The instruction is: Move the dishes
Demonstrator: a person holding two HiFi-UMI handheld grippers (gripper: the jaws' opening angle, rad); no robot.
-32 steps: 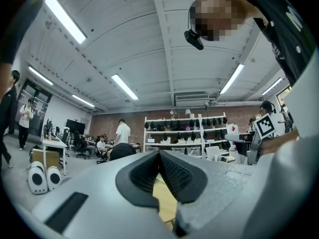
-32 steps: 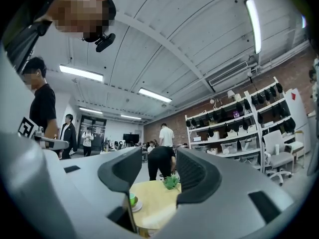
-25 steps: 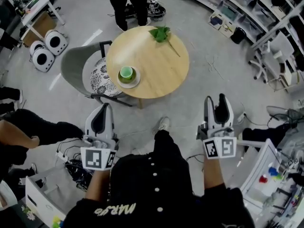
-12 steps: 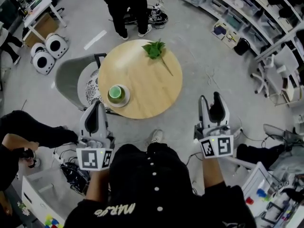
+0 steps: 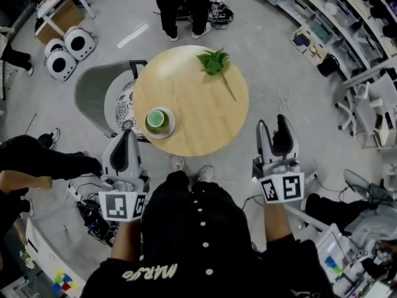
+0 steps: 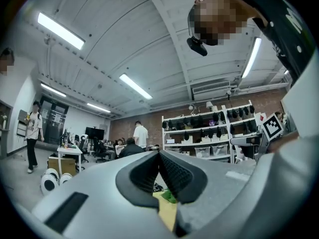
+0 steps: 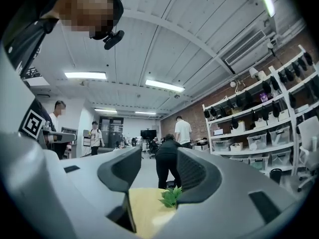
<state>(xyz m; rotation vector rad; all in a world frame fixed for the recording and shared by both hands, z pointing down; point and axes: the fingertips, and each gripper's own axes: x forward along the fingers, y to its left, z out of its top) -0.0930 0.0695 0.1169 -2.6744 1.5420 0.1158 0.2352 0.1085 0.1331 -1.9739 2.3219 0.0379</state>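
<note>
A green cup on a white saucer (image 5: 159,122) stands near the left front edge of a round wooden table (image 5: 198,110). A green leafy sprig (image 5: 214,61) lies at the table's far side. My left gripper (image 5: 128,136) is held level just short of the table's left front edge, jaws shut with nothing in them. My right gripper (image 5: 273,128) hangs off the table's right front edge, jaws open and empty. In the left gripper view the shut pads (image 6: 149,171) frame a sliver of tabletop (image 6: 167,212). The right gripper view shows the sprig (image 7: 172,195) between the open jaws.
A grey chair (image 5: 93,95) with a patterned cushion (image 5: 124,101) is tucked at the table's left. A person (image 5: 183,5) stands beyond the table; another sits at the left (image 5: 37,166). Shelves (image 5: 322,17) line the right. Cables (image 5: 93,219) lie on the floor.
Both grippers have moved forward toward the table's near edge, and the table now lies closer below me. The left stays shut and the right open.
</note>
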